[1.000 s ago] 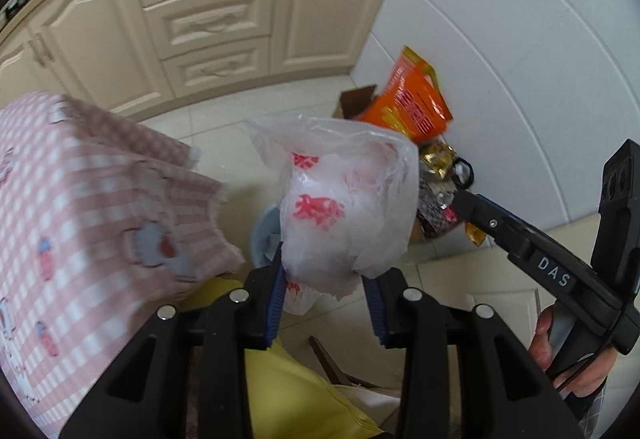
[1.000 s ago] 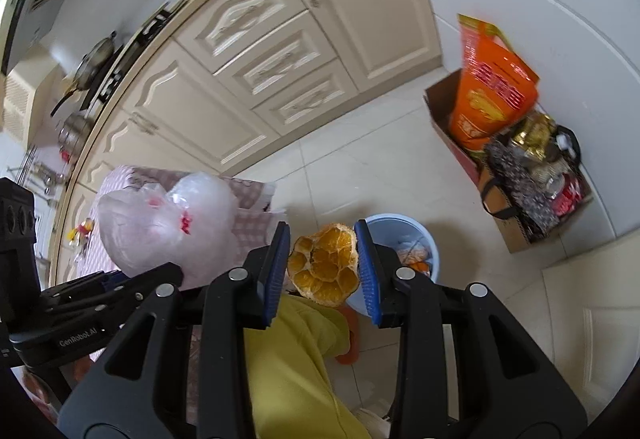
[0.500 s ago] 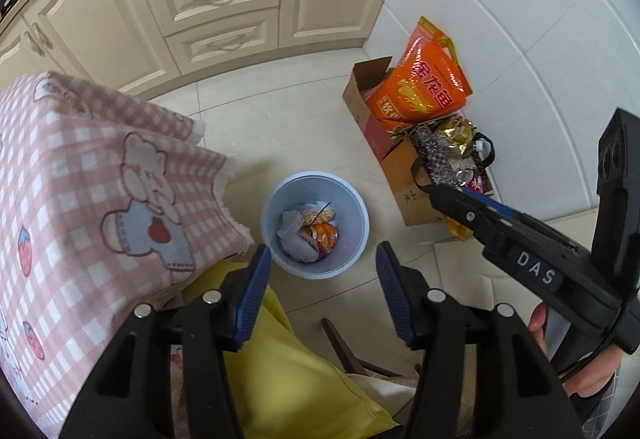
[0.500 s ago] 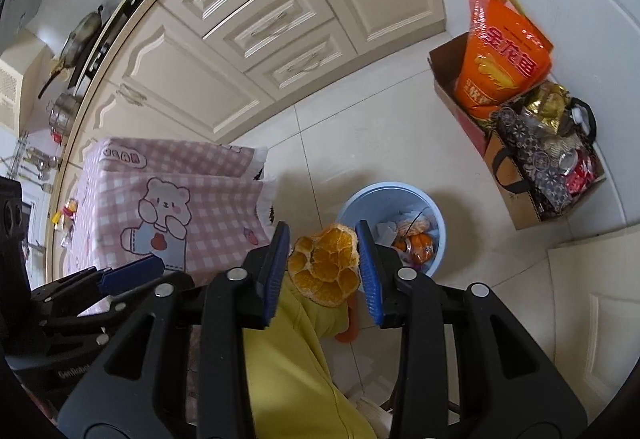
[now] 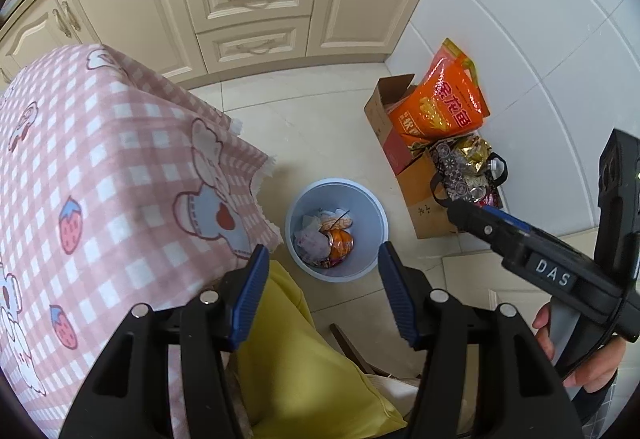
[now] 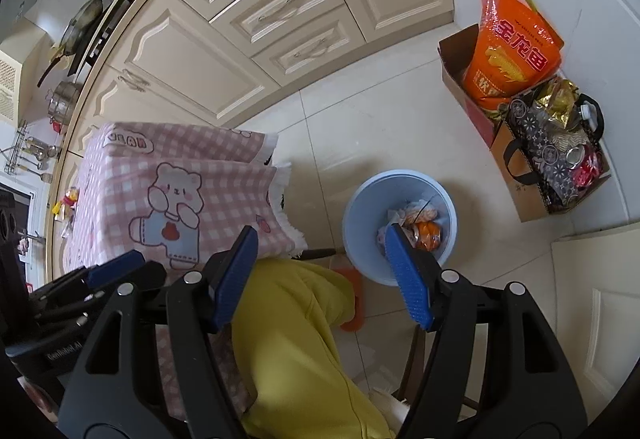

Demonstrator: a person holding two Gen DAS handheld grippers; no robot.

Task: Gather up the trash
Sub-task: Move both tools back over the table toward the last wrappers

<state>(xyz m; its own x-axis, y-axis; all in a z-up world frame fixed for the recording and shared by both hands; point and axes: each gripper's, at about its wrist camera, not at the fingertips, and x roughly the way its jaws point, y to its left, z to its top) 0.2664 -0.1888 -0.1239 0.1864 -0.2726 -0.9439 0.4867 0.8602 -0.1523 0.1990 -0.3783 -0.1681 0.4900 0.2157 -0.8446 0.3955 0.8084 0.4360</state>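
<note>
both grippers hang over the blue bin (image 5: 374,235) on the floor beside the table's (image 5: 100,167) corner, pointing steeply down. the left gripper (image 5: 320,293) is released and empty; the right gripper (image 6: 324,275) is opening, nothing between its pads. the trash (image 5: 324,237) lies in the bin. i'd say the drop step is done; next comes fetching more.

left gripper (image 5: 320,295): points steeply down, blue pads apart, nothing between them
right gripper (image 6: 322,275): points steeply down, jaws are opening, nothing between the pads
right hand (image 5: 580,351): fingers closed around the handle of the right gripper
leg: yellow trousers under both grippers
</note>
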